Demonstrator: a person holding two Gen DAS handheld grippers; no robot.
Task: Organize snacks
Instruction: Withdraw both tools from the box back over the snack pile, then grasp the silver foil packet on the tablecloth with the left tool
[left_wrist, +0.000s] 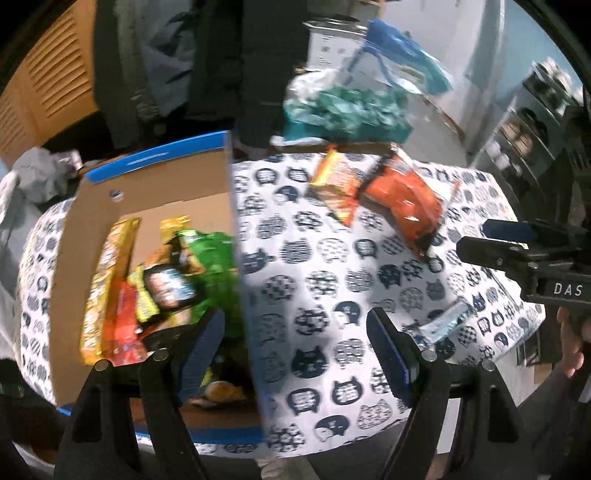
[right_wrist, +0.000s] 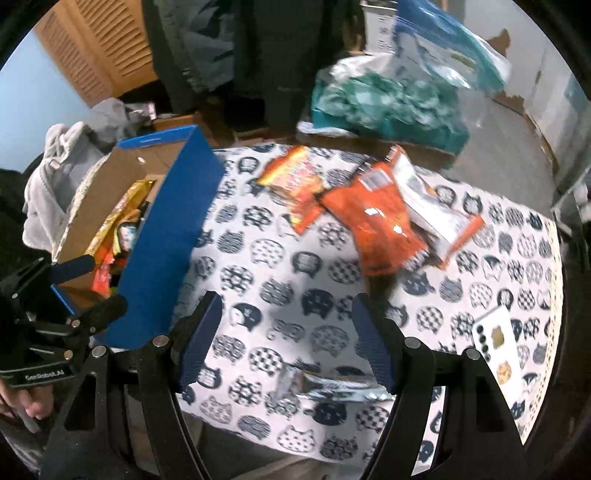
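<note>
Claws both open and empty: I'd drop my right claw (right_wrist: 284, 339) square over the silver wrapper (right_wrist: 332, 386), pinch mid-length, then carry to the cardboard box (right_wrist: 170, 229); left claw (left_wrist: 295, 350) idle.

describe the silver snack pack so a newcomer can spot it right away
Start from the cat-print tablecloth, with the blue-sided cardboard box on its left. Come to the near edge, below the open right gripper: the silver snack pack lies flat there, alone. It is shiny foil, while the loose packs at the far edge are orange and orange-yellow.
</note>
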